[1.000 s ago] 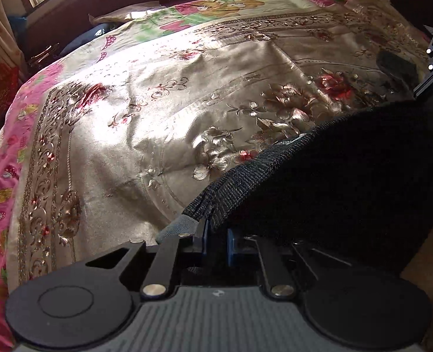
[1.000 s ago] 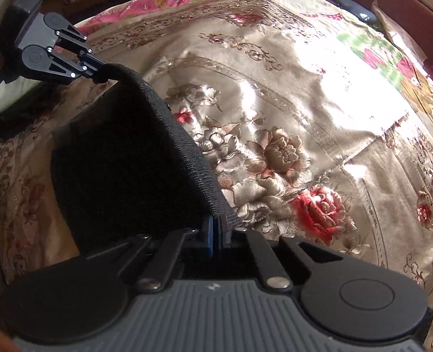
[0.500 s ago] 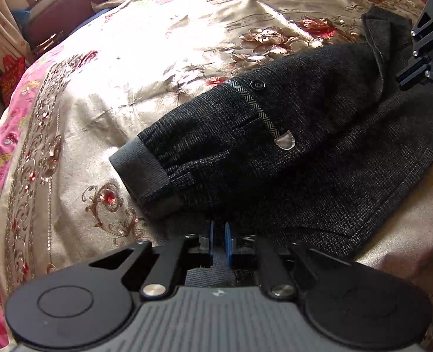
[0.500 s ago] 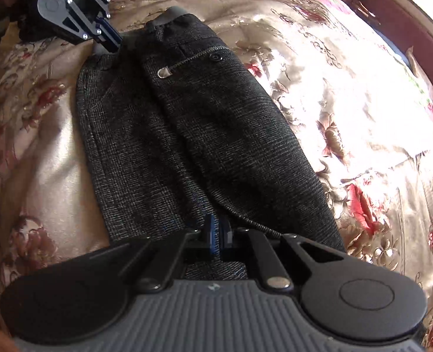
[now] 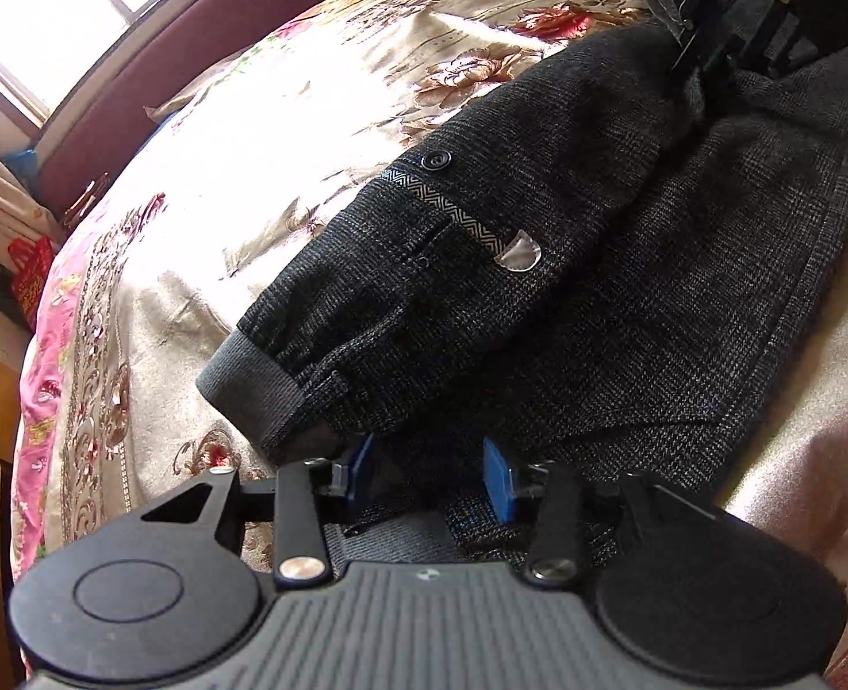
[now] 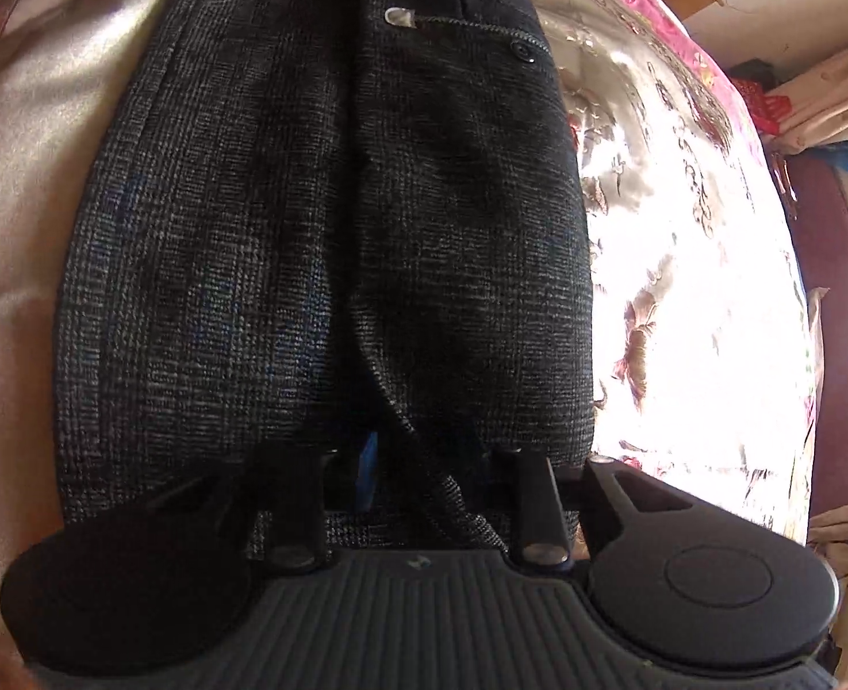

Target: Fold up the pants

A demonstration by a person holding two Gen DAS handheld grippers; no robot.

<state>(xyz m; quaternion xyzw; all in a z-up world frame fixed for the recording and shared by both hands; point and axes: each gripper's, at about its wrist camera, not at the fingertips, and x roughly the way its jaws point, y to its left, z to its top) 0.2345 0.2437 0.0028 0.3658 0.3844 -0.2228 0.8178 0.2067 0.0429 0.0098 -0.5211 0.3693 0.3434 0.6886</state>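
Left wrist: pants (image 5: pixel 567 264) flat on bedspread (image 5: pixel 263 132), one leg laid over the other. Left gripper (image 5: pixel 432 474) spread, released at waistband; right gripper (image 6: pixel 429 477) likewise open at hems, presumably letting fold settle.

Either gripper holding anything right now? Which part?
Nothing held. Left gripper and right gripper both have jaws open over the pants, which lie folded lengthwise on the bedspread.

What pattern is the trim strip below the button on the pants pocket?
Black-and-white herringbone on the trim strip, running from the button across the pants; clearest in the left wrist view.
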